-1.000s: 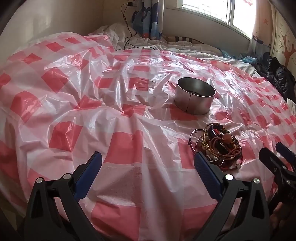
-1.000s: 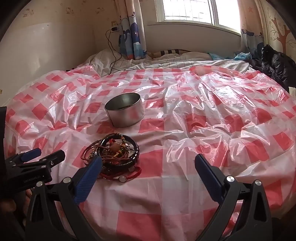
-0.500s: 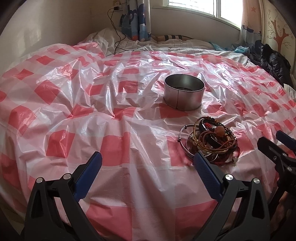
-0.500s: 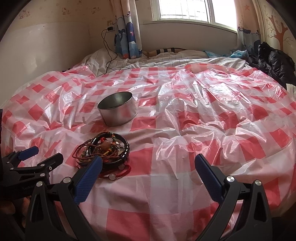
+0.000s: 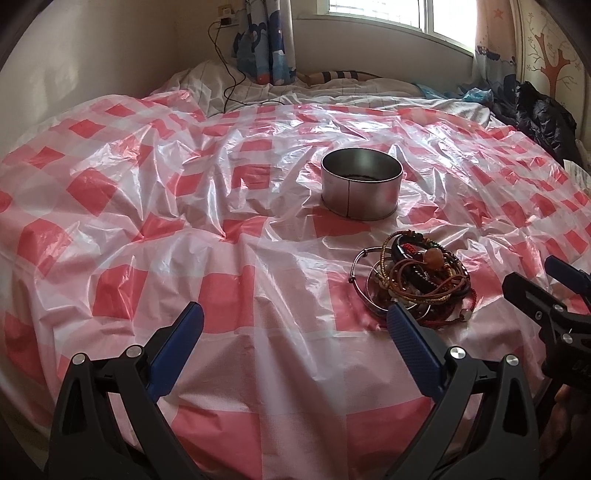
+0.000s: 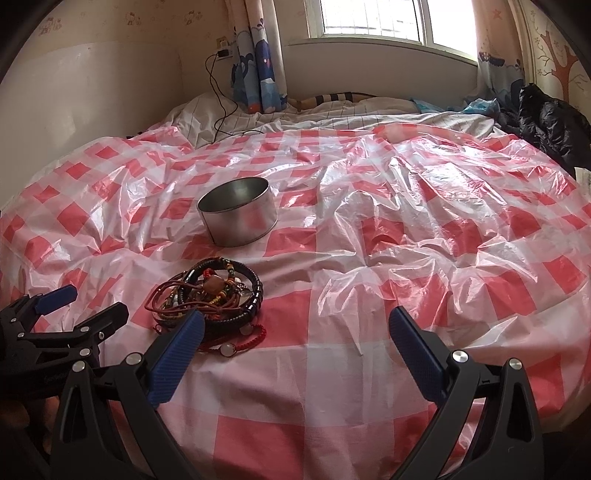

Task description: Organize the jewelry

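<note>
Your left gripper (image 5: pixel 295 325) is spread wide with nothing between its blue pads, and it hangs low over the red-checked sheet (image 5: pixel 229 291). Your right gripper (image 6: pixel 295 325) is just as wide apart and also holds nothing. Each gripper shows at the edge of the other's view. Just ahead lies the bracelet pile (image 5: pixel 417 284), a tangle of cords, beads and bangles, with your left gripper's right pad just in front of its near edge. In the right view your right gripper's left pad overlaps the pile (image 6: pixel 210 295). Just beyond the pile stands the tin (image 5: pixel 361 182), upright and open-topped. At the far end hangs a curtain (image 6: pixel 258 70) under a window (image 6: pixel 373 18).
</note>
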Demonstrator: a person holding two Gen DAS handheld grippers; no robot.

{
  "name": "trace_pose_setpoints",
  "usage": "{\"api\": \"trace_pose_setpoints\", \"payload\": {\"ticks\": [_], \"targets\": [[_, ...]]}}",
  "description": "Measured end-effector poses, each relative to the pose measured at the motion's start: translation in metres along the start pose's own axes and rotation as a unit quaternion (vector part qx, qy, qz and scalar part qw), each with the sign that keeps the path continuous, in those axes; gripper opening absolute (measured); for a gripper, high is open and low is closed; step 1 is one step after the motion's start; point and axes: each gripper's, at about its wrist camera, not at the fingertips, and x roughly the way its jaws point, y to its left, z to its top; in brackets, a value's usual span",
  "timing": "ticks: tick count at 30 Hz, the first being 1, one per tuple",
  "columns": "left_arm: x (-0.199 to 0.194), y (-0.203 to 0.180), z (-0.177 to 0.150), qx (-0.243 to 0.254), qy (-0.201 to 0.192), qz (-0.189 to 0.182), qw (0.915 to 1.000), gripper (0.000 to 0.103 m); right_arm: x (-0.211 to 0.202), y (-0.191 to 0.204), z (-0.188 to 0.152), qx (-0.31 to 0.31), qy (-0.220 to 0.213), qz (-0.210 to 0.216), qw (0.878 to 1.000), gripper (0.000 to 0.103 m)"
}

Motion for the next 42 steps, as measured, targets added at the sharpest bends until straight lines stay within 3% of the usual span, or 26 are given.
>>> {"api": "trace_pose_setpoints", "payload": {"ticks": [42], "targets": [[-0.0017,-0.0042,0.0008,0.004,-0.002,-0.007,1.0000,0.096,-0.0011,-0.0008,0.0007,0.002,-0.001,0.000,1.000,0.096]]}}
